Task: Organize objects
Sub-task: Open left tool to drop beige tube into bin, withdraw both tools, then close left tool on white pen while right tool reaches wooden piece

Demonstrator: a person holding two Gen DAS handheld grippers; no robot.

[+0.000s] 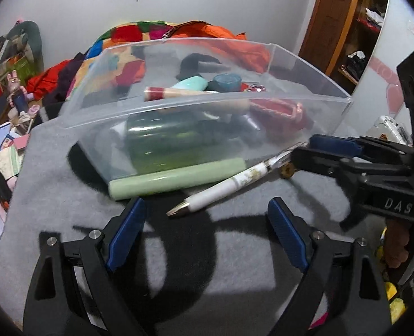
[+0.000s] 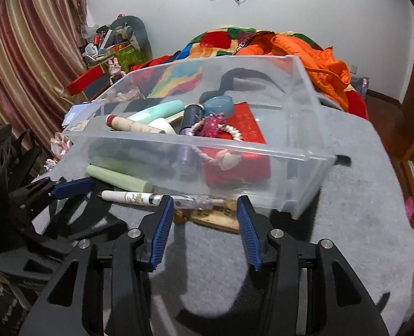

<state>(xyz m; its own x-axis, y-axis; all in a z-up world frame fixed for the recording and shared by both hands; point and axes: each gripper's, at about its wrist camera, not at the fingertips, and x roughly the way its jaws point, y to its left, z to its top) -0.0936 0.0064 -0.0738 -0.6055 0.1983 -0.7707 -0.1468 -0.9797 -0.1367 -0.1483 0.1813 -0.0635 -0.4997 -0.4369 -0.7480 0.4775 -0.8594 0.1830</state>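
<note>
A clear plastic bin [image 1: 156,112] [image 2: 305,151] stands on the grey cloth and holds several items: a red box [image 2: 246,128], tubes, a teal jar [image 2: 218,105], a bead bracelet. A pale green tube [image 1: 176,177] [image 2: 117,179] and a white pen [image 1: 223,187] [image 2: 131,197] lie on the cloth against the bin's near wall. A flat wooden piece [image 2: 218,215] lies beside them. My left gripper [image 1: 207,224] is open just before the pen's tip. My right gripper [image 2: 205,215] is open around the pen's clear end and the wooden piece; it also shows in the left wrist view [image 1: 319,151].
The grey cloth [image 2: 361,196] covers the work surface. Behind the bin lie an orange jacket [image 2: 313,56] and a patchwork blanket [image 1: 128,33]. Boxes, toys and papers [image 1: 8,89] crowd the left side. A wooden shelf [image 1: 352,22] stands at the right.
</note>
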